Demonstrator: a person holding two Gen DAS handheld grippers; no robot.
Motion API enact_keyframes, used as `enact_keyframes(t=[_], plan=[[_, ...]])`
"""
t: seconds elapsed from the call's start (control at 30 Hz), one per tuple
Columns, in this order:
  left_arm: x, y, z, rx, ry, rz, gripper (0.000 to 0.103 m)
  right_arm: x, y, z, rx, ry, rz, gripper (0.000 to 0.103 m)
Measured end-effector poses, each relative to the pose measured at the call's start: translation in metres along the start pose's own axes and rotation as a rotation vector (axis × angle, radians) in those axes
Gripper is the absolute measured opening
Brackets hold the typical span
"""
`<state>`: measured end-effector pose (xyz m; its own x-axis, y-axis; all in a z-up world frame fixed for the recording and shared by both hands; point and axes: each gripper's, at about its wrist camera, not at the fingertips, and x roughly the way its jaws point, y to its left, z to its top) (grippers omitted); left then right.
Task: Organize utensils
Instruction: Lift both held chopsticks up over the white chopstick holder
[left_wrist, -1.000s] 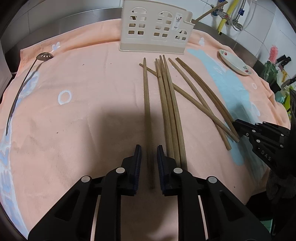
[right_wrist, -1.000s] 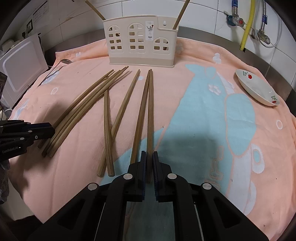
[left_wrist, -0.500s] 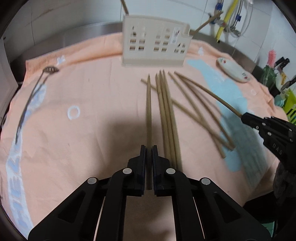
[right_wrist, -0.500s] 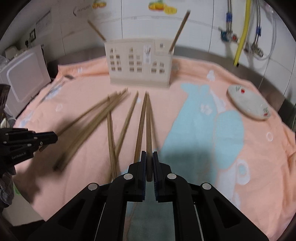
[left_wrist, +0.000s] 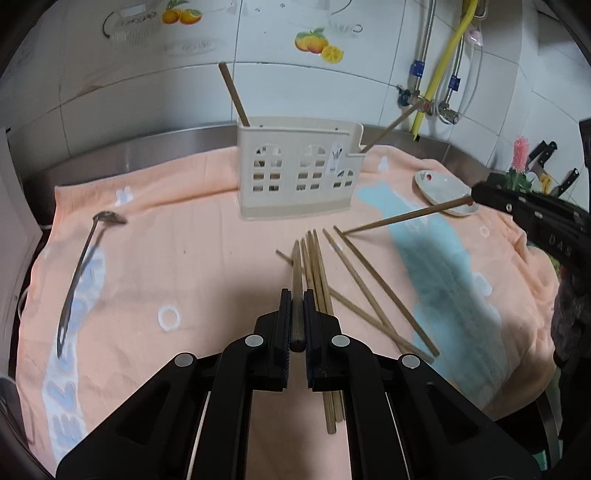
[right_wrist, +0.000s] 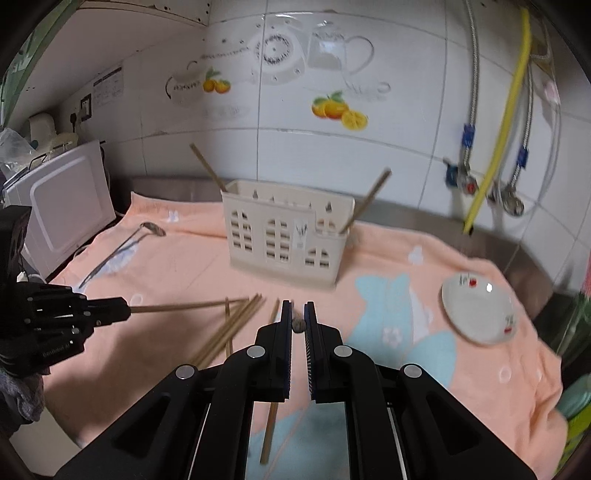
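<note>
Left wrist view: my left gripper (left_wrist: 297, 295) has its jaws pinched on 1 chopstick (left_wrist: 296, 273), which runs forward between the pads and points toward the utensil holder (left_wrist: 295, 173). My right gripper (left_wrist: 517, 210) enters from the right edge, its jaws clamped on a second chopstick (left_wrist: 402, 218) that slants down to the left, above the towel (left_wrist: 184, 258).

Right wrist view: my right gripper (right_wrist: 297, 314) shows its jaws pressed on the butt end of its chopstick (right_wrist: 297, 324), seen end-on between the pads. My left gripper (right_wrist: 110, 314) appears at the left edge, its chopstick (right_wrist: 177, 307) extending to the right.

The loose chopsticks (left_wrist: 321, 266) lie in a fan on the peach-and-blue towel that covers the table, between my jaws and the holder. The cream holder, pierced with window-shaped openings, stands upright at the far side of the towel; 2 chopsticks already lean out of it, 1 at its left end (left_wrist: 232, 94) and 1 at its right end (left_wrist: 391, 125). A slotted metal spoon (left_wrist: 81, 273) lies on the towel's left part, well apart from the chopsticks. A small white dish (left_wrist: 439, 186) rests on the towel at the right, near the tiled wall (left_wrist: 258, 48).
</note>
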<state>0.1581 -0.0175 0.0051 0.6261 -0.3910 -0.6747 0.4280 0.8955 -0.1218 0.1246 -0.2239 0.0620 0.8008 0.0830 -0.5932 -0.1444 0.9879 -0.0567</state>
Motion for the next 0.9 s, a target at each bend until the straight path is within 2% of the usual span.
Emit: enact_keyframes(t=[0.33, 0.6, 0.9], plan=[[-0.007, 0.006, 0.039, 0.025, -0.038, 0.005, 0.005, 0.001, -0.010, 0.058, -0.033, -0.008, 0.042, 0.007], [-0.018, 0.003, 0.086, 0.061, -0.087, 0.012, 0.005, -0.012, -0.035, 0.127, 0.005, -0.092, 0.052, 0.007], [-0.055, -0.009, 0.146, 0.103, -0.204, 0.015, 0.005, 0.005, -0.046, 0.190, 0.024, -0.156, 0.024, 0.007]])
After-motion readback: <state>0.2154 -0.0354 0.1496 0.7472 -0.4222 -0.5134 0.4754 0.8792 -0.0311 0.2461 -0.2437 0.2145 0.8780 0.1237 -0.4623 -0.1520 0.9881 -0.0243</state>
